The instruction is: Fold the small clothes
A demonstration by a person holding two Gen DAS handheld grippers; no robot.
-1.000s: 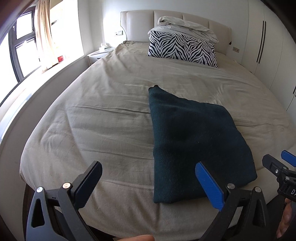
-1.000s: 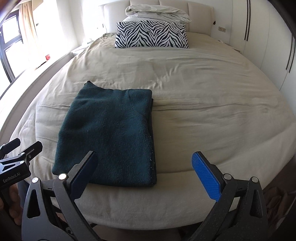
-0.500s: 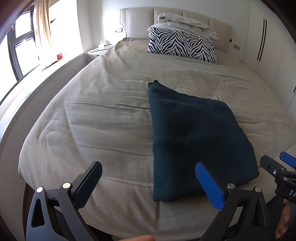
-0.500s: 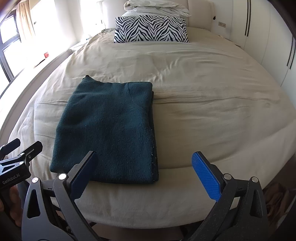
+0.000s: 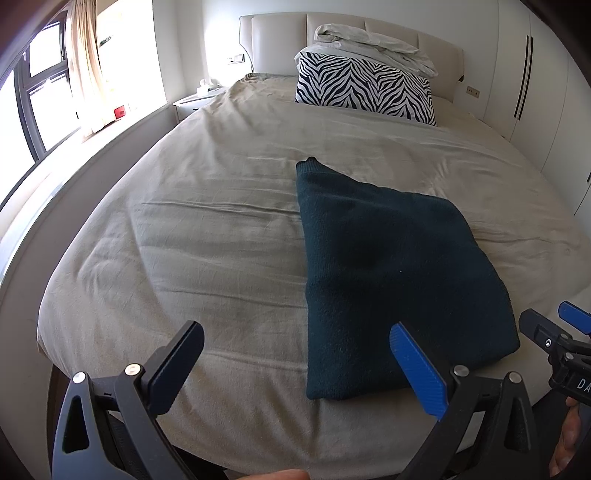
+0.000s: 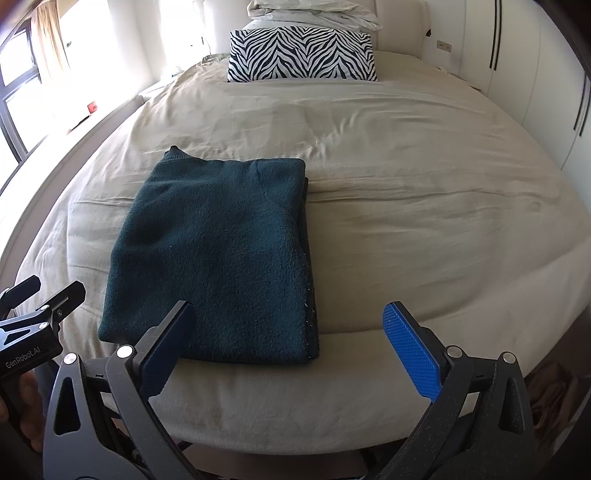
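Beige bed [image 6: 406, 221] carries the folded sweater [image 6: 221, 251], nearer than a second ago; both hand-held grippers, left [image 5: 295, 369] and right [image 6: 291, 343], gape wide, empty.

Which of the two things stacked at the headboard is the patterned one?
The lower one: the zebra pillow, black-and-white striped, standing on the bed. The bundle on top of it is plain pale bedding.
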